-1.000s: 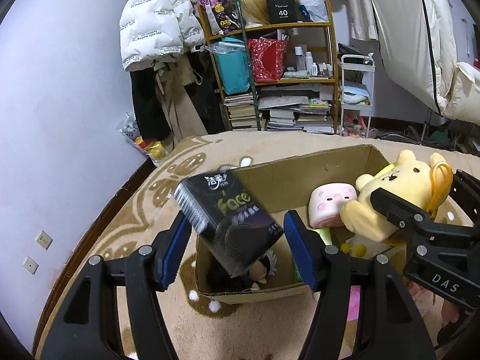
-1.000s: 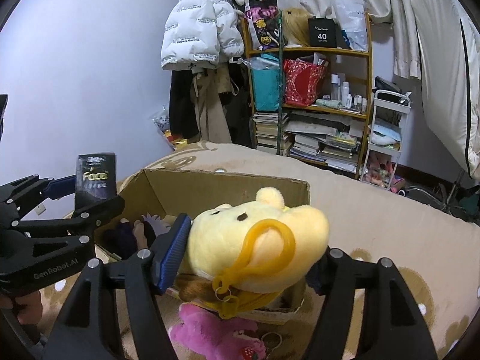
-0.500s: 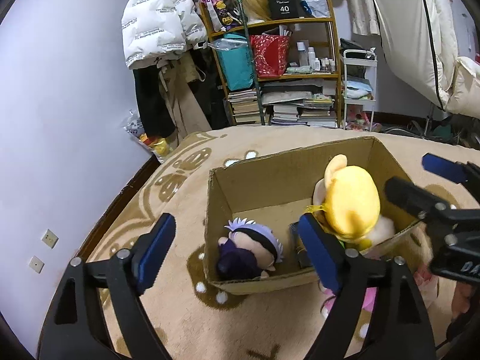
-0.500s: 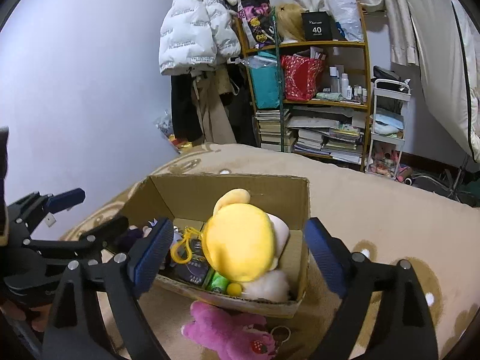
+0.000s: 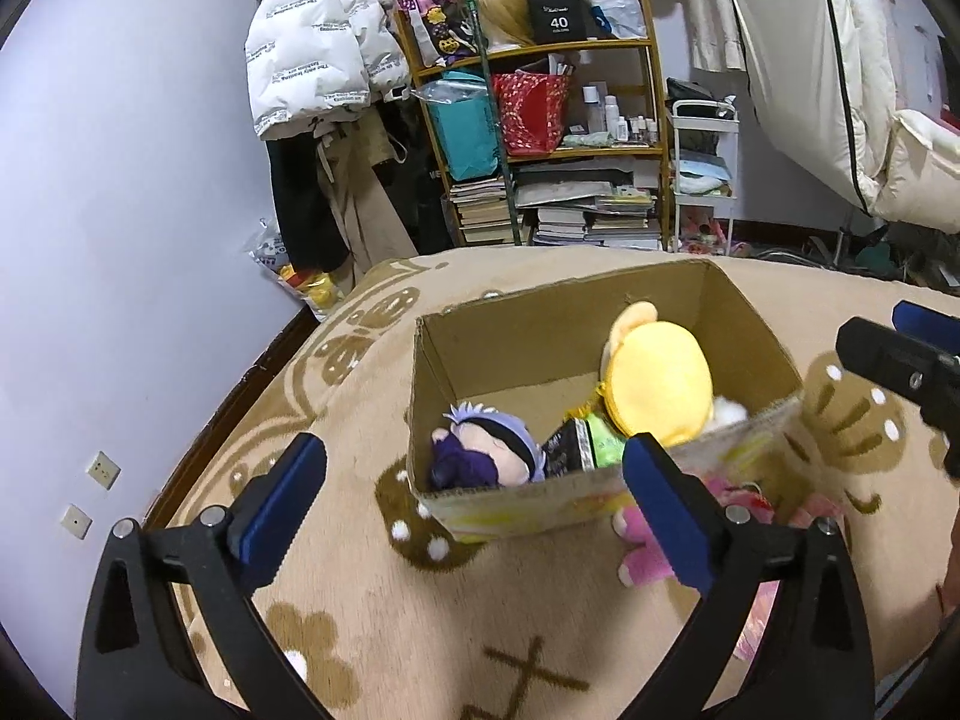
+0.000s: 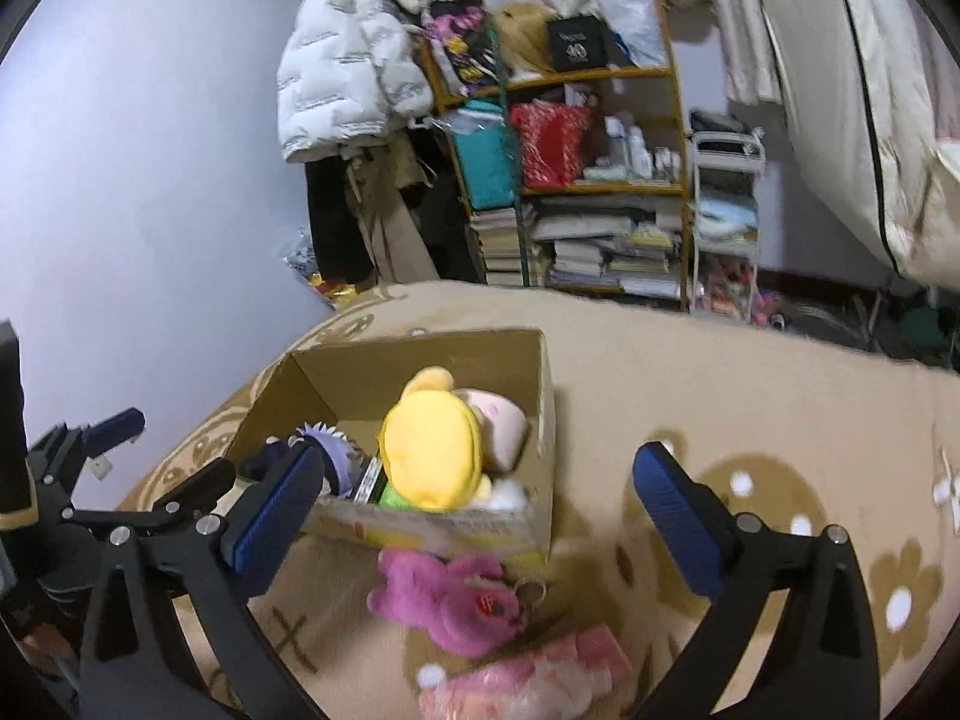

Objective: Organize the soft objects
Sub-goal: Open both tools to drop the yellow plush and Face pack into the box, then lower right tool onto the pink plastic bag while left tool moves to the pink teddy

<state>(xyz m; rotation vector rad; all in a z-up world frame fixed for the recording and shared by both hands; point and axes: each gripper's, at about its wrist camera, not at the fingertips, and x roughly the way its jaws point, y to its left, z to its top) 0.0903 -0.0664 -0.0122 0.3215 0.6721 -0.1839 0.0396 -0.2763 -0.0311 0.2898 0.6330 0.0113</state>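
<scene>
- The pink bear (image 6: 447,603) lies on the rug (image 6: 750,396), just in front of the cardboard box (image 6: 543,396) and touching its near side. It is still out of the box, so I think it is your next one.
- It looks light and squishy. It will not break, but it can flop and slip. Pinch the fat middle of its body, not an arm or the little key ring beside it.
- Near it on the rug is a pink soft pack (image 6: 528,681). It looks blurry, so I cannot tell what it is.
- Inside the box sit the yellow plush (image 6: 429,450), the purple-haired doll (image 5: 480,450) and the black tissue pack (image 5: 564,450). They fill most of the near end.
- Your right tongs (image 6: 468,519) have just opened wide and hold nothing.
- Your left tongs (image 5: 474,510) have just opened wide too, with nothing between them.
</scene>
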